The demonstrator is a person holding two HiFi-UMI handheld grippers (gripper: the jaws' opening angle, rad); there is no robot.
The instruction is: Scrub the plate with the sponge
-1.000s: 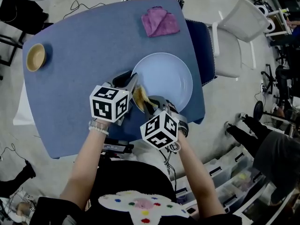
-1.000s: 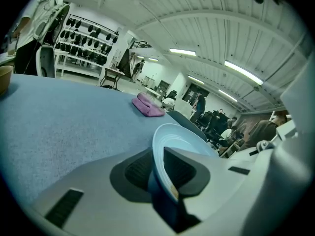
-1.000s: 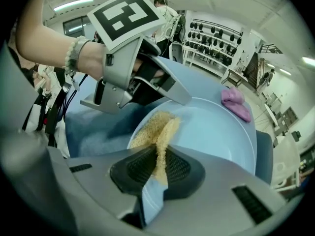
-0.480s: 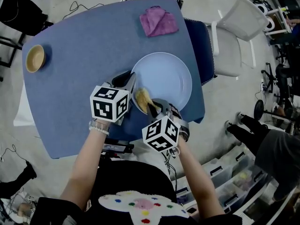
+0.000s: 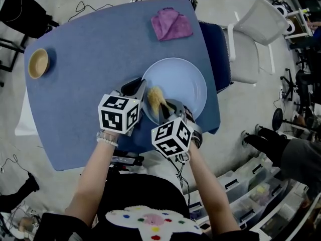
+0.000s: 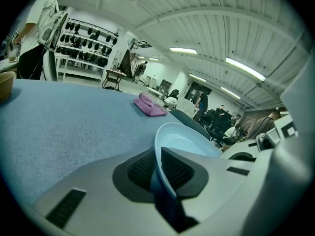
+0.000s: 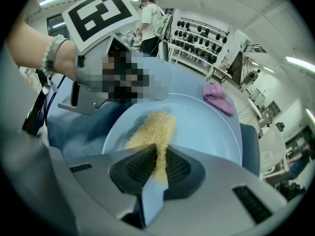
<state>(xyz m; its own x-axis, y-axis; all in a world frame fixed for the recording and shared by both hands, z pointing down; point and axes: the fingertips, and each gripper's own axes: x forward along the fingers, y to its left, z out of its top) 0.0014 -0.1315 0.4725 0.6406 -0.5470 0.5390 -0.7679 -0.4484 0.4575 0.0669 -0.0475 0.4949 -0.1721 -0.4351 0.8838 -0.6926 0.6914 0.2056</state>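
Nearest the person, at the near edge of the blue-covered table [image 5: 90, 49], the right gripper [image 7: 158, 163] is clenched on one end of the coarse yellow-tan sponge [image 7: 150, 132]. The free end of the sponge lies flat on the near-left part of the round pale-blue plate [image 5: 183, 82].

Just beside it, the left gripper [image 6: 158, 166] has just been closing its jaws. The near-left rim of the plate stands between the ribbed pads, which now pinch it. The plate sits towards the near right corner of the table, close to the right edge. Whether its gripped side is lifted off the cloth cannot be told.

Further back, a small wooden bowl [image 5: 38, 62] stands at the left edge. A crumpled purple cloth [image 5: 171, 24] lies at the far edge, near the far right corner.

Hazards from this position, as a judgement:
- The left grip covers only a thin strip of smooth rim. Hard strokes away from that gripper may pull the rim out of the pads.
- A freed plate may slide towards the right edge, which is close.
- The sponge is held by one end only. Heavy downward pressure may fold it or drag it from the jaws, bringing the jaw tips onto the plate.
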